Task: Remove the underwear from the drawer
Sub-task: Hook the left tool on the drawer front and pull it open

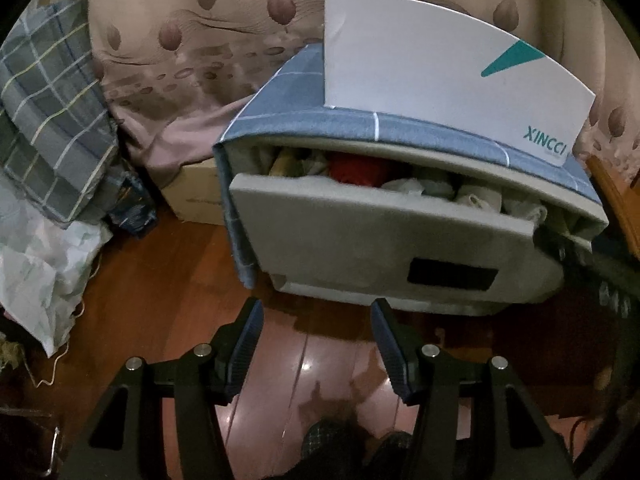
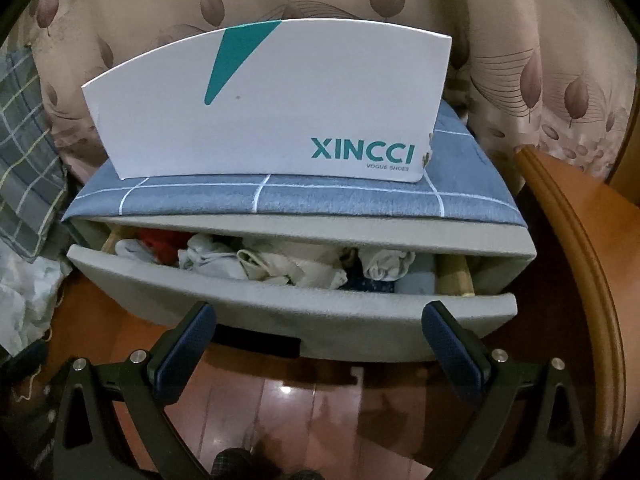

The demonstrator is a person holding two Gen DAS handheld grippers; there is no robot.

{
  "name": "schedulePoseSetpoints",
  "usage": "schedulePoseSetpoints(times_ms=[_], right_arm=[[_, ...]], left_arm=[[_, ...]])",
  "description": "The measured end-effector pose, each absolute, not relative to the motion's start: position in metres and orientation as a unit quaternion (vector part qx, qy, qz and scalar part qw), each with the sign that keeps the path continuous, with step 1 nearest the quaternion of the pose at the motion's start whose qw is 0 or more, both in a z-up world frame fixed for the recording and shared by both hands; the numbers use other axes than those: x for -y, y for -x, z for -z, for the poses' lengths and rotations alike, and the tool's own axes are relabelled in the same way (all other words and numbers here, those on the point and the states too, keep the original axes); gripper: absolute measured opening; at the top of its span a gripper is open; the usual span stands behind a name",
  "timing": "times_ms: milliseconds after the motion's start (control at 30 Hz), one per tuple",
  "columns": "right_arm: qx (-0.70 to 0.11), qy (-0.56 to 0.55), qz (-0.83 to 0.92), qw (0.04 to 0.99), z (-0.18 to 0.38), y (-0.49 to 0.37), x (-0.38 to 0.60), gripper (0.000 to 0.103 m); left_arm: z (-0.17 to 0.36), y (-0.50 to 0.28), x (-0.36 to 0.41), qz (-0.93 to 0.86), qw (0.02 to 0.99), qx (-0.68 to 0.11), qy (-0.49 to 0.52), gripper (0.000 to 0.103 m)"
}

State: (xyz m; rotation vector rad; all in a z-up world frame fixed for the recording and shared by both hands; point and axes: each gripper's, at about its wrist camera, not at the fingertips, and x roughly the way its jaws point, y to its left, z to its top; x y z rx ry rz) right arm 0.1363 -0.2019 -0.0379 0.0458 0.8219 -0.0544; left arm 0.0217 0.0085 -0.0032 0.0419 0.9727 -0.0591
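A grey fabric drawer (image 2: pixel 280 312) stands pulled part way out of a blue checked storage box (image 2: pixel 280 196). Rolled and crumpled underwear fills it: white and cream pieces (image 2: pixel 260 264), a red one (image 2: pixel 160 246) at the left, something dark blue (image 2: pixel 372 284) to the right. In the left wrist view the same drawer (image 1: pixel 360 248) shows the red piece (image 1: pixel 356 168) and pale rolls (image 1: pixel 480 196). My right gripper (image 2: pixel 320 320) is open, wide, just in front of the drawer's front panel, empty. My left gripper (image 1: pixel 316 320) is open below the drawer front, above the floor, also empty.
A white shoe box (image 2: pixel 272 108) marked XINCCI stands on top of the storage box. A leaf-patterned curtain (image 2: pixel 540 60) hangs behind. Checked bedding (image 1: pixel 52 120) and a plastic bag (image 1: pixel 36 264) lie at the left, a wooden furniture edge (image 2: pixel 572 240) at the right. The floor (image 1: pixel 312 368) is glossy wood.
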Motion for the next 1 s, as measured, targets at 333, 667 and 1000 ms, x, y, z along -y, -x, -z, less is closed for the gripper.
schedulePoseSetpoints(times_ms=[333,667,1000], right_arm=[[-0.424,-0.028,0.017,0.905,0.058,-0.092,0.202,0.102],[-0.434,-0.065,0.052,0.897,0.068,-0.079,0.220,0.102],[-0.449,-0.055,0.046,0.890,0.074,-0.082,0.213,0.102]], left_arm=[[-0.003,-0.063,0.008,0.105,0.890,-0.433,-0.100,0.057],[0.016,-0.095,0.028,0.174,0.858,-0.439,-0.203,0.057],[0.022,-0.101,0.039,0.221,0.835,-0.430,-0.264,0.058]])
